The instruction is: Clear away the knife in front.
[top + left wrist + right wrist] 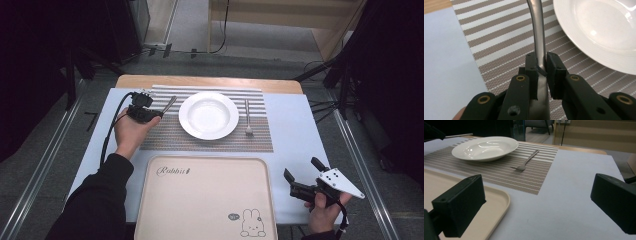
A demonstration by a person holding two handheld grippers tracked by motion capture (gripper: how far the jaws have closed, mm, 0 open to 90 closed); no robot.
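Pale tabletop point(295, 150) carries a beige tray point(200, 200), striped placemat point(210, 140), white plate point(208, 115) and fork point(247, 117). Left gripper point(150, 114) clamps a metal utensil handle point(539, 37) above the mat beside the plate, apparently mid-carry; next comes lowering it accurately. Right gripper point(302, 175) waits, jaws spread.

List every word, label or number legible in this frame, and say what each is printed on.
"Rabbit" in script, followed by a small dark mark: near the top left corner of the beige tray.
Small dark oval badge beside the rabbit drawing on the tray: lettering too small to read.
Nothing readable on the plate, placemat, fork or grippers.
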